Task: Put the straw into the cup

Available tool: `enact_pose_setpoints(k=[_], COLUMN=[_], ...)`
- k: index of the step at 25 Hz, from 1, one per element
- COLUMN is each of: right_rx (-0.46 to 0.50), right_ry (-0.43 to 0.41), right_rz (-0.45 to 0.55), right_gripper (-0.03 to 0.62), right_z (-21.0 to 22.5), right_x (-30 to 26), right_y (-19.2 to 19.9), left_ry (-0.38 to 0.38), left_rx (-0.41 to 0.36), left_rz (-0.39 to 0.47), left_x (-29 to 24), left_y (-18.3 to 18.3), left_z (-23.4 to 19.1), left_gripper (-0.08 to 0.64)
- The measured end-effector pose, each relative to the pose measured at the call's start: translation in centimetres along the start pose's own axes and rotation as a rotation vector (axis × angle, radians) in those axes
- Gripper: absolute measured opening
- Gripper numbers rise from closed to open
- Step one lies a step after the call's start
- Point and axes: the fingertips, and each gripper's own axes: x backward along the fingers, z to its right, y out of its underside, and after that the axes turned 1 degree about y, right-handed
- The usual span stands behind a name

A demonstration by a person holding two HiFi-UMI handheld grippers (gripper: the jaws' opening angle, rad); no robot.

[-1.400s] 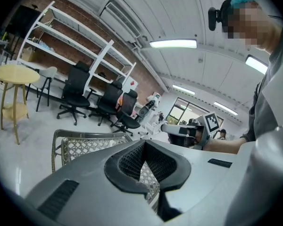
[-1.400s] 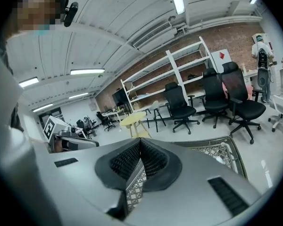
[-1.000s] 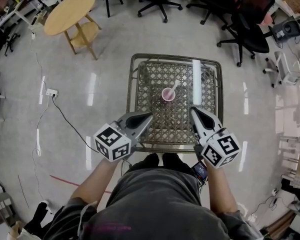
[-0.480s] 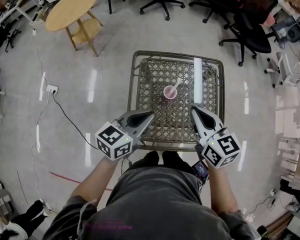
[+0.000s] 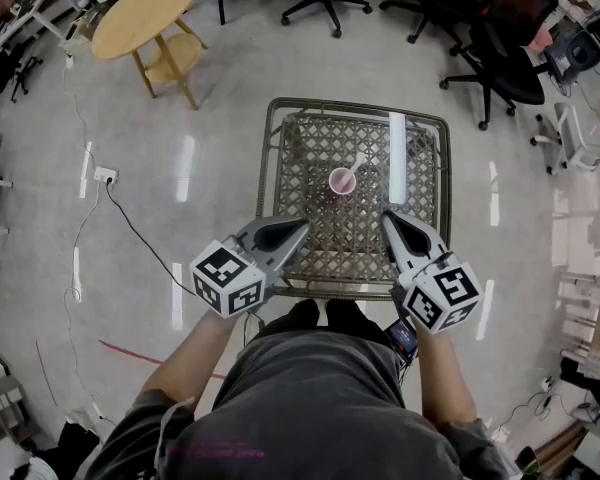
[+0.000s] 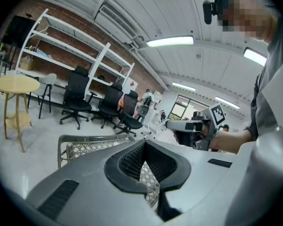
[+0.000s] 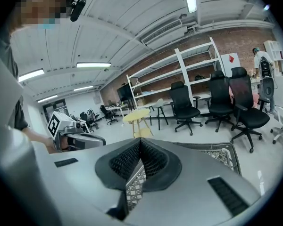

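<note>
A small pink cup (image 5: 341, 182) stands near the middle of the wire lattice table (image 5: 272, 168), with a white straw (image 5: 353, 167) in it, leaning up and to the right. Both grippers hover over the table's near edge, short of the cup. My left gripper (image 5: 301, 229) is shut and holds nothing; the left gripper view shows its pads (image 6: 132, 158) meeting at the tip. My right gripper (image 5: 387, 218) is shut and empty too, pads (image 7: 151, 160) together. Neither gripper view shows the cup.
A round wooden side table (image 5: 140, 13) stands at the far left. Black office chairs (image 5: 500, 58) ring the far side. A power strip with its cable (image 5: 104, 181) lies on the floor to the left. White shelving (image 6: 61, 55) lines a brick wall.
The head view has shifted slightly. Both grippers stay shut in nearly the same place, and the cup with the straw has not moved.
</note>
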Motion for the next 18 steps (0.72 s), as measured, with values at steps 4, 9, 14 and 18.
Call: enact_pose_setpoints(k=[4, 9, 14, 18], right_rx=[-0.01, -0.004, -0.004, -0.005], right_ry=[0.006, 0.007, 0.004, 0.002], right_rz=[-0.006, -0.011, -0.012, -0.012], right_gripper=[0.014, 0.014, 0.013, 0.014], right_z=[0.0, 0.0, -0.2, -0.2], right_x=[0.3, 0.4, 0.5, 0.7], right_y=[0.4, 0.8, 0.9, 0.9], left_ry=[0.0, 0.004, 0.005, 0.004], left_rx=[0.001, -0.002, -0.004, -0.005], left_rz=[-0.003, -0.004, -0.001, 0.001], left_x=[0.1, -0.1, 0.1, 0.1], left_y=[0.1, 0.4, 0.4, 0.3], left_z=[0.3, 0.6, 0.7, 1.1], left_gripper=[0.009, 0.008, 0.009, 0.009])
